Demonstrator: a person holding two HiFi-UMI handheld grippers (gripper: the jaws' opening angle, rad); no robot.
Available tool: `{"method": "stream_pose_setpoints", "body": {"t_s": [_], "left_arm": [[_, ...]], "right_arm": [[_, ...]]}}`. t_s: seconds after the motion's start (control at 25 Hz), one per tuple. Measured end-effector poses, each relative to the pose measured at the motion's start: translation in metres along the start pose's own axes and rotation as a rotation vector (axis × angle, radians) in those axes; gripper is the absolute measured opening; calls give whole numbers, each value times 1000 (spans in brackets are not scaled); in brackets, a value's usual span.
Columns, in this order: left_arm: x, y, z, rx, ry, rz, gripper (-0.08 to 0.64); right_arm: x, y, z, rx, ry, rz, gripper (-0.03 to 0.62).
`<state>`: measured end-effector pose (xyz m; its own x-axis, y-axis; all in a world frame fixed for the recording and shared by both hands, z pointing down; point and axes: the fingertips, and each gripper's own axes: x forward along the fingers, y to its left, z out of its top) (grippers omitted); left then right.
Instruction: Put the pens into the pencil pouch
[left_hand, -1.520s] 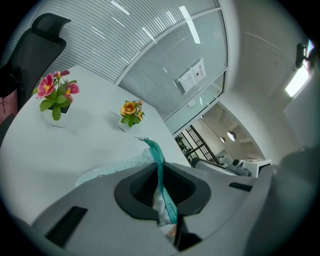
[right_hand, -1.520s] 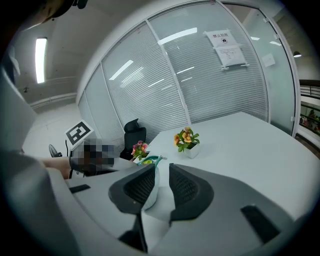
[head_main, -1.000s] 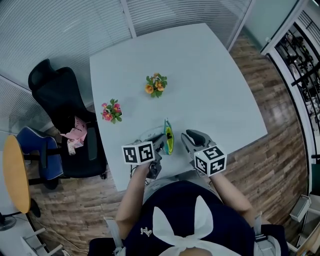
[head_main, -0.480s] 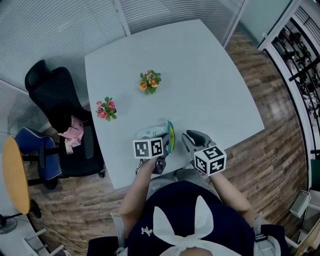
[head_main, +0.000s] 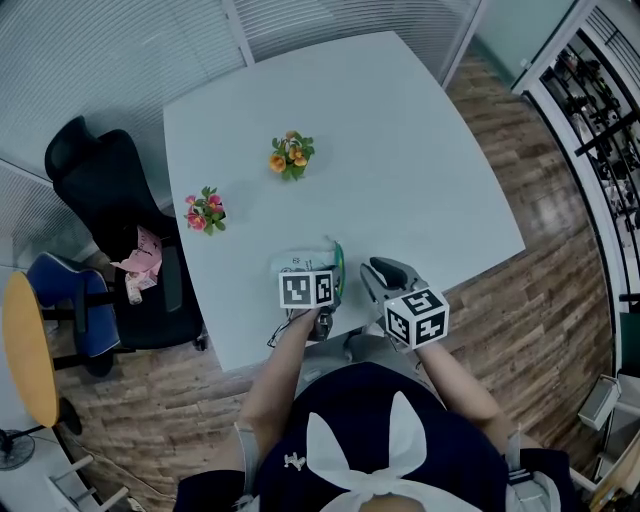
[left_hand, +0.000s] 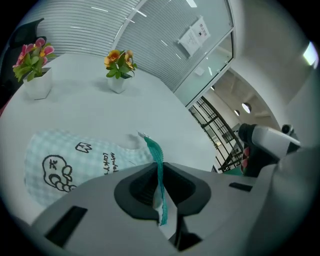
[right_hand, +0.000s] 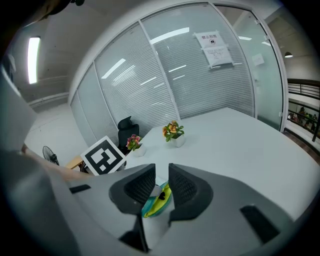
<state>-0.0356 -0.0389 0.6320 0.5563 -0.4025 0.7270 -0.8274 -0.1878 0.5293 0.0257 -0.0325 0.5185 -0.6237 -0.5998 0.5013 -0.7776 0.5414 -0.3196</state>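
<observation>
The pencil pouch (head_main: 300, 266), pale green check with a cartoon print, lies near the table's front edge. Its teal zipper edge (left_hand: 154, 150) stands up between the jaws of my left gripper (left_hand: 160, 192), which is shut on it; the marker cube (head_main: 307, 289) covers that grip from above. My right gripper (right_hand: 161, 185) hovers just right of the pouch with a narrow gap between its jaws and nothing pinched. Through the gap I see the pouch's mouth (right_hand: 159, 199), teal rim and yellow lining. No pen shows in any view.
Two small flower pots stand further back on the white table (head_main: 400, 130): orange blooms (head_main: 290, 155) and pink blooms (head_main: 203, 210). A black office chair (head_main: 100, 200) sits at the table's left side. Glass walls with blinds close off the far side.
My left gripper has moved right and lower, still shut on the pouch's zipper edge. The right gripper has stayed almost where it was.
</observation>
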Motion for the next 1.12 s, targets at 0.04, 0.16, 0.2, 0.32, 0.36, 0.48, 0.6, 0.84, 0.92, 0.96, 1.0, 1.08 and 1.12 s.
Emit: {"method": "stream_pose_setpoints", "body": {"t_s": [0.04,0.16,0.2,0.32,0.36,0.48,0.6,0.84,0.92,0.96,1.0,1.08,1.12], "left_arm": [[2,1,-2,3,5,5,46],[8,2,-10,14,21,17,46],[9,3,-12,17,24,20,46],[11,4,-15,15,18,20,46],[11,3,-15,14,16,18,46],[12,0,-16,24,20,11,46],[11,-4,-16,28,21,2,48],[-6,-10,-4,38,-38,-12,48],[-15,-12,2,51,-68,-13,48],[-20,-14,6,57,-85,-13,48],[-24,-15,10,61,-103,-13,48],[-35,-17,18,57,-143,-13,48],[-41,-18,21,52,-163,-16,46]], "right_arm": [[0,0,-1,2,0,1,87],[-4,2,-3,7,-1,0,86],[-6,2,-4,9,-1,0,86],[-9,3,-6,13,2,0,86],[-10,3,-7,12,4,0,86],[-13,2,-8,10,6,-3,86],[-15,-1,-9,11,8,-3,86],[-15,-2,-9,6,7,1,86],[-15,-4,-9,6,3,1,85],[-16,-4,-8,6,1,0,86],[-16,-5,-8,7,-1,0,84],[-17,-6,-6,10,-7,-1,84],[-18,-6,-5,15,-11,0,84]]}}
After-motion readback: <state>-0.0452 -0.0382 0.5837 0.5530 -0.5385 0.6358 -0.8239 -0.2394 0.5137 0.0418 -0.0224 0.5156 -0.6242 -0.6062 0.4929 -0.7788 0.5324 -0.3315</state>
